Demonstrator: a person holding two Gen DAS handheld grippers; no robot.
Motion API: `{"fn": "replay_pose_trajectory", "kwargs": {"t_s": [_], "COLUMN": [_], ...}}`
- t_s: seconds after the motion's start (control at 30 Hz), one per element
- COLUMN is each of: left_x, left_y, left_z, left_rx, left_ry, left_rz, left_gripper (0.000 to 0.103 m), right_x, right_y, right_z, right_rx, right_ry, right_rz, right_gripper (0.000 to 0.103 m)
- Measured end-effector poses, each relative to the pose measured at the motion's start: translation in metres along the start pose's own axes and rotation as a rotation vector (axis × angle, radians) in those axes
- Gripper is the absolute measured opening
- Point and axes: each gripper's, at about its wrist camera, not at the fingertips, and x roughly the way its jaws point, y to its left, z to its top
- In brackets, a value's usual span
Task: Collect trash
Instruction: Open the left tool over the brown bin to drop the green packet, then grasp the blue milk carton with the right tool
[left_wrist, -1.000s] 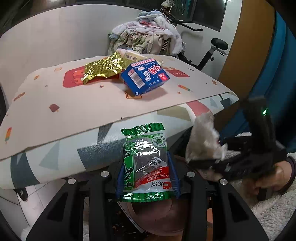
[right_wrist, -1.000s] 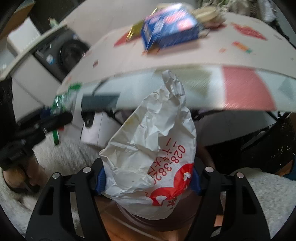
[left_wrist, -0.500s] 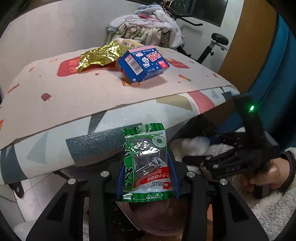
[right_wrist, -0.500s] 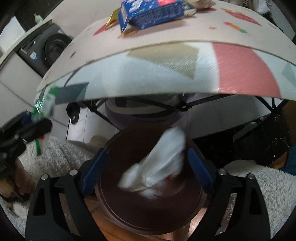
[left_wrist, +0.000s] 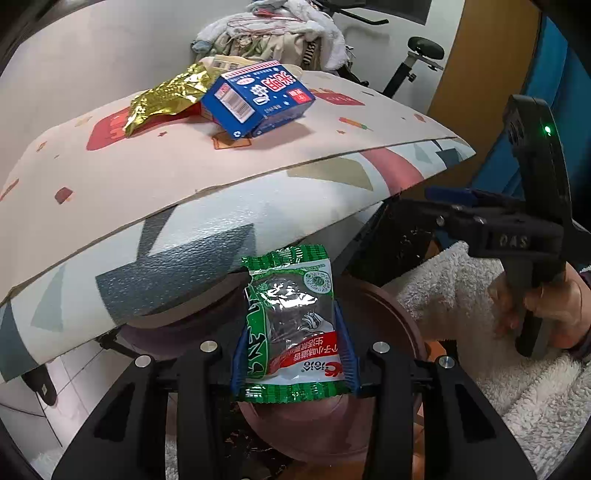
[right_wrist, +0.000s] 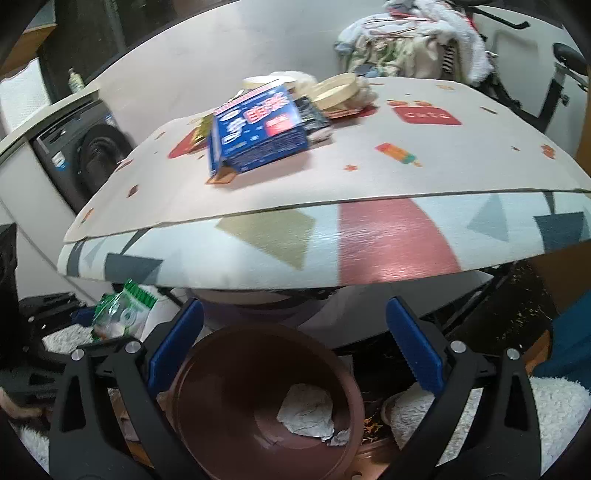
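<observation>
Two grippers above the bin (right_wrist: 258, 391): left gripper (left_wrist: 293, 354) clamps a green packet (left_wrist: 291, 325); right gripper (right_wrist: 295, 347) gapes empty.

Both wrist views face the table (left_wrist: 155, 184) edge from below.

The green snack packet (left_wrist: 291, 325) hides most of the brown bin (left_wrist: 388, 314) behind it. The blue box (right_wrist: 258, 133) looks blurry, and it covers most of the gold wrapper (right_wrist: 201, 131) in the upper middle.

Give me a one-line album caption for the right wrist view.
Open right gripper above a brown bin holding a crumpled paper bag, table beyond.
</observation>
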Motion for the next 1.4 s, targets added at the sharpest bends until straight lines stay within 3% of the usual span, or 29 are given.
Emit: {"fn": "replay_pose_trajectory", "kwargs": {"t_s": [0.17, 0.2, 0.3, 0.43, 0.73, 0.87, 1.07, 1.2, 1.4], "left_x": [0.007, 0.007, 0.002, 0.0, -0.015, -0.028, -0.048, -0.06, -0.081], "left_y": [-0.007, -0.008, -0.013, -0.009, 0.022, 0.037, 0.053, 0.062, 0.085], "left_z": [0.0, 0.001, 0.002, 0.005, 0.008, 0.012, 0.026, 0.036, 0.056], "left_rx": [0.026, 0.032, 0.047, 0.028, -0.113, -0.171, -0.193, -0.172, -0.195], "left_ry": [0.021, 0.013, -0.026, -0.048, -0.105, -0.147, -0.214, -0.242, -0.286], "left_rz": [-0.005, -0.002, 0.026, 0.065, 0.189, 0.222, 0.269, 0.308, 0.332], "left_gripper": [0.042, 0.046, 0.079, 0.087, 0.091, 0.091, 0.092, 0.092, 0.092], "right_x": [0.002, 0.002, 0.002, 0.0, 0.001, -0.006, -0.006, -0.004, 0.0], "right_y": [-0.008, -0.009, -0.008, -0.005, -0.001, 0.004, 0.015, 0.019, 0.022], "right_z": [0.0, 0.0, -0.002, -0.002, 0.002, 0.011, 0.026, 0.035, 0.052], "right_rx": [0.033, 0.036, 0.033, 0.012, 0.015, -0.016, -0.114, -0.16, -0.205], "right_ry": [-0.007, -0.008, -0.011, -0.03, -0.043, -0.091, -0.068, -0.073, -0.066], "right_rz": [-0.008, -0.01, -0.011, -0.032, 0.003, 0.009, 0.04, -0.024, -0.013], "right_gripper": [0.097, 0.097, 0.097, 0.097, 0.097, 0.097, 0.097, 0.097, 0.097]}}
